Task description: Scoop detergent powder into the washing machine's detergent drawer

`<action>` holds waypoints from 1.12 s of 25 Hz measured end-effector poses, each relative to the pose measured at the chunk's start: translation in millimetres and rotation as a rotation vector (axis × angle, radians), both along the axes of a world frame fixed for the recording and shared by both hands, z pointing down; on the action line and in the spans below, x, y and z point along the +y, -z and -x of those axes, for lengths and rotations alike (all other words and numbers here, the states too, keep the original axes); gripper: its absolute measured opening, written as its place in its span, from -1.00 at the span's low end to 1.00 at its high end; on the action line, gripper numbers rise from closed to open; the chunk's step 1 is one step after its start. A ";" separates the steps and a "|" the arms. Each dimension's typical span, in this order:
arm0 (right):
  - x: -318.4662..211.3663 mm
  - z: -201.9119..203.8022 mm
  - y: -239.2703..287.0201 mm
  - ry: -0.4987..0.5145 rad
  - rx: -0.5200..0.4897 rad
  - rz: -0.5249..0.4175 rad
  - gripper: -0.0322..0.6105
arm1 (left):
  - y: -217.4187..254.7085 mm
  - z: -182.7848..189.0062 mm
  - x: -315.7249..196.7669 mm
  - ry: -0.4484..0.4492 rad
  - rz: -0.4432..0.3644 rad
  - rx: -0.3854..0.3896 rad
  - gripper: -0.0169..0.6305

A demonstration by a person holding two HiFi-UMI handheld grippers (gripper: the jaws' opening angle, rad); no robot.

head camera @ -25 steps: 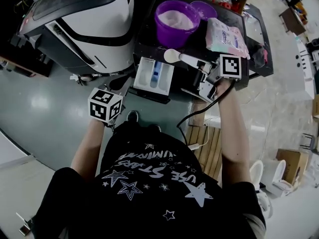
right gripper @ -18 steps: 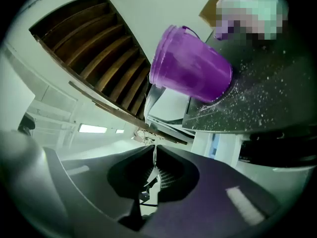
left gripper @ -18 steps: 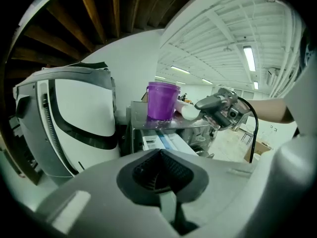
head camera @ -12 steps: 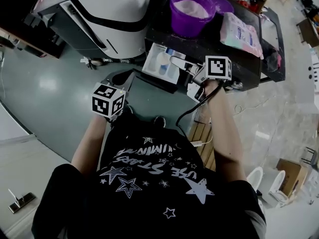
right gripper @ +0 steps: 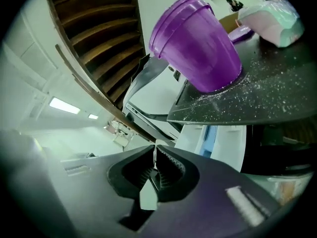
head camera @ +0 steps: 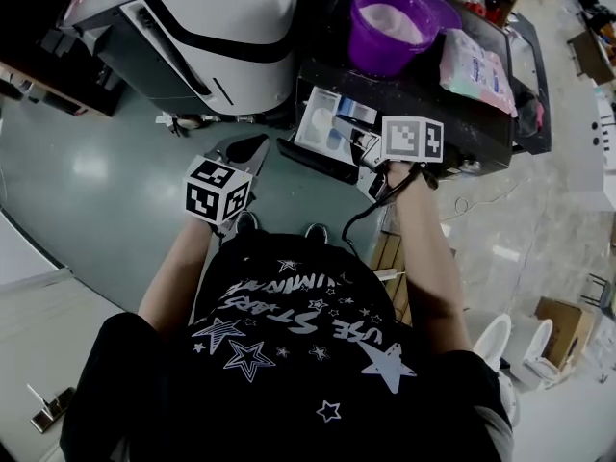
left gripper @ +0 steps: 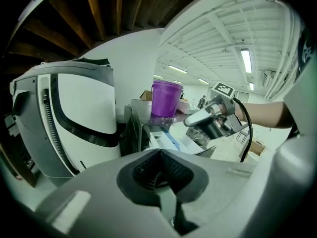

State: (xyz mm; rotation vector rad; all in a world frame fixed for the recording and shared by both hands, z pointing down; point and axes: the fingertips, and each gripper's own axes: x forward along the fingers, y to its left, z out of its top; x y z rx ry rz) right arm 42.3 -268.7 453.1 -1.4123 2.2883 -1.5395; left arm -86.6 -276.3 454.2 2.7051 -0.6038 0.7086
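Between the ribbed black pads of the right gripper (right gripper: 154, 150), a thin, flat white scoop handle (right gripper: 147, 197) is pinched, the jaws closed tight on it. In the head view the scoop's round white bowl (head camera: 318, 120) sits over the pulled-out detergent drawer (head camera: 339, 115), a white plastic tray with a blue insert, which juts from under a black countertop (right gripper: 262, 98) dusted with pale powder grains. On that counter stands a glossy purple plastic tub (right gripper: 195, 43), tapered and round, with white powder in it (head camera: 390, 19); just beside it are a purple lid (head camera: 445, 10) and a soft, crinkled detergent bag (head camera: 476, 65). The right arm reaches forward, nearly straight, its marker cube facing up.

The left gripper (left gripper: 161, 155) has its jaws shut together with nothing between them. It is held low and back from the drawer, forearm bent close to the body, pointing toward the smooth white, black-banded washing machine (left gripper: 74, 118).
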 end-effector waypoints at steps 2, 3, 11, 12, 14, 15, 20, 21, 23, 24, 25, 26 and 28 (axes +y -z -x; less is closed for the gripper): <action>-1.2 1.6 -5.3 -0.018 0.065 0.007 -0.79 | -2.0 4.9 -5.2 -0.019 0.009 0.001 -0.95; -1.7 2.2 -7.6 -0.026 0.098 0.009 -0.79 | -3.1 7.0 -7.0 -0.030 0.015 0.003 -0.95; -4.0 6.2 -20.7 -0.056 0.378 -0.006 -0.79 | -9.6 14.4 -16.4 -0.141 0.042 0.013 -0.95; -4.6 7.0 -22.0 -0.055 0.416 -0.010 -0.79 | -9.8 14.9 -17.3 -0.153 0.042 0.014 -0.95; -5.5 9.1 -23.2 -0.051 0.479 -0.020 -0.79 | -9.8 15.7 -19.5 -0.174 0.041 0.017 -0.95; -5.8 9.9 -23.3 -0.049 0.505 -0.025 -0.79 | -10.0 15.9 -20.6 -0.181 0.041 0.018 -0.95; -7.7 16.2 -26.7 0.002 0.654 -0.048 -0.79 | -13.8 19.7 -24.0 -0.202 0.055 0.027 -0.95; -7.8 17.9 -27.6 0.018 0.689 -0.053 -0.79 | -14.5 20.9 -24.2 -0.207 0.056 0.027 -0.95; -7.7 20.6 -28.9 0.039 0.742 -0.059 -0.79 | -15.5 23.6 -24.9 -0.214 0.058 0.027 -0.95; -7.6 21.5 -29.8 0.044 0.759 -0.059 -0.79 | -15.8 25.1 -25.4 -0.215 0.060 0.028 -0.95; -7.4 22.2 -30.8 0.048 0.772 -0.058 -0.79 | -16.1 26.5 -25.7 -0.217 0.062 0.028 -0.95; -7.2 22.7 -31.9 0.051 0.784 -0.057 -0.79 | -16.3 27.8 -25.9 -0.219 0.063 0.028 -0.95; -6.8 23.3 -34.2 0.064 0.815 -0.056 -0.79 | -16.7 30.3 -26.2 -0.222 0.062 0.027 -0.95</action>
